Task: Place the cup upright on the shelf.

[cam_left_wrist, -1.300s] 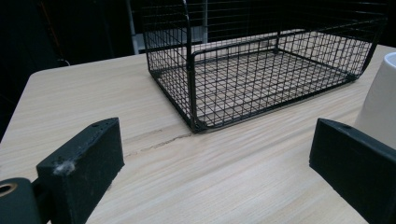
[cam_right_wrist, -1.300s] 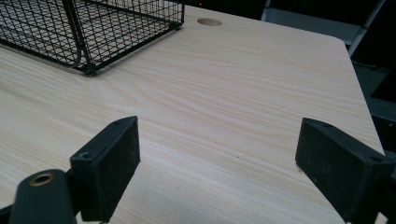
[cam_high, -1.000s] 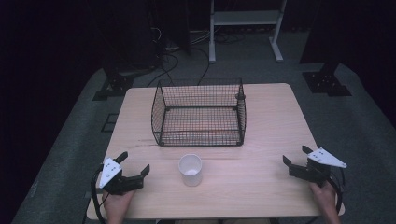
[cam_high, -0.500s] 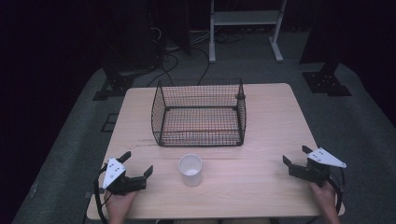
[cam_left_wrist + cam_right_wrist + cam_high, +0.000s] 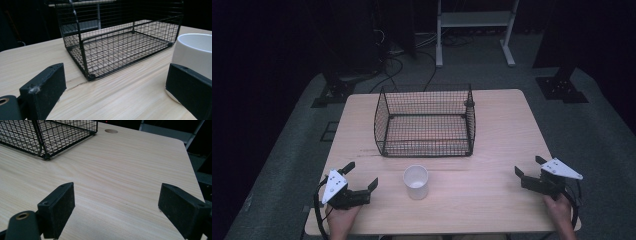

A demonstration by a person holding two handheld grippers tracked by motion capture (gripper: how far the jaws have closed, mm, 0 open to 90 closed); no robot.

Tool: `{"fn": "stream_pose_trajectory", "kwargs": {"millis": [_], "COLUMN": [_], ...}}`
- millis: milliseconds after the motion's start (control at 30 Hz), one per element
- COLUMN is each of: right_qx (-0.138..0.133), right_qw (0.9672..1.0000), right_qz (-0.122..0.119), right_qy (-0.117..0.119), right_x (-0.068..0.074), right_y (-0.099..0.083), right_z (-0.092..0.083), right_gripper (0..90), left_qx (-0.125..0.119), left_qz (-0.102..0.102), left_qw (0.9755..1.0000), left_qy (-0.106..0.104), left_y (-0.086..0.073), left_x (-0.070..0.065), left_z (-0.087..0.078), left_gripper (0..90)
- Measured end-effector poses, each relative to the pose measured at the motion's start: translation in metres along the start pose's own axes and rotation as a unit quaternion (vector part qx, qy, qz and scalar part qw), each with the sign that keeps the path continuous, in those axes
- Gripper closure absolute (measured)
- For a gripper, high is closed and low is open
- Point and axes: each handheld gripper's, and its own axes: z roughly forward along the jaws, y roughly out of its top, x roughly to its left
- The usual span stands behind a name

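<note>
Table [image 5: 492, 150] carries the black wire basket [image 5: 424, 120] at its middle, unmoved, with the white cup [image 5: 416, 182] upright just in front of it. The left gripper [image 5: 361, 179], jaws spread wide, has crept a little nearer the cup; I'd say a grab is coming. The right gripper [image 5: 528, 167] stays put, gaping, well apart.
</note>
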Motion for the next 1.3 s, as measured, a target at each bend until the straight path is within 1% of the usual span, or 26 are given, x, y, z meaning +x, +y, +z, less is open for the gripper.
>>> {"fn": "stream_pose_trajectory", "kwargs": {"millis": [67,100,133,200,300,400,467,567,633,767,1067,1300], "right_qx": [0.0,0.0,0.0,0.0,0.0,0.0,0.0,-0.001,-0.001,-0.002,-0.002,-0.001], "right_qw": [1.0,1.0,1.0,1.0,1.0,1.0,1.0,1.0,1.0,1.0,1.0,1.0], "right_qz": [0.0,0.0,0.0,0.0,-0.001,-0.002,-0.002,-0.003,-0.004,-0.001,-0.001,-0.003], "right_qy": [0.0,0.0,0.0,0.0,0.0,0.0,0.0,0.0,0.0,0.0,0.001,0.001], "right_x": [0.0,0.0,0.0,0.0,0.0,0.0,0.001,0.001,0.001,0.0,0.0,0.001], "right_y": [0.0,0.0,0.0,0.0,0.0,0.0,0.0,0.0,0.0,0.0,0.0,0.0], "right_z": [0.0,0.0,0.0,0.0,0.0,0.0,0.0,0.0,0.0,-0.001,0.0,0.0], "right_gripper": [13.1,13.1,13.1,13.1,13.1,13.0,13.1,13.1,13.1,13.1,13.1,13.1], "left_qx": [0.0,-0.006,-0.006,-0.01,-0.011,-0.014,-0.015,-0.012,-0.011,-0.011,-0.005,-0.002], "left_qz": [0.003,0.003,0.003,0.008,0.015,0.015,0.018,0.019,0.024,0.031,0.037,0.045], "left_qw": [1.0,0.9999,0.9999,0.9997,0.9992,0.9986,0.9982,0.9975,0.9969,0.9953,0.9926,0.9911], "left_qy": [-0.005,-0.013,-0.013,-0.023,-0.036,-0.049,-0.055,-0.067,-0.073,-0.091,-0.115,-0.125], "left_y": [0.001,0.003,0.003,0.004,0.004,0.005,0.006,0.007,0.008,0.009,0.013,0.015], "left_x": [-0.001,-0.003,-0.003,-0.005,-0.009,-0.011,-0.013,-0.016,-0.019,-0.024,-0.033,-0.04], "left_z": [0.0,0.0,0.0,0.0,0.0,0.0,0.001,0.002,0.003,0.004,0.01,0.013], "left_gripper": [2.2,2.2,2.2,2.2,2.2,2.2,2.2,2.2,2.2,2.2,2.2,2.2]}}
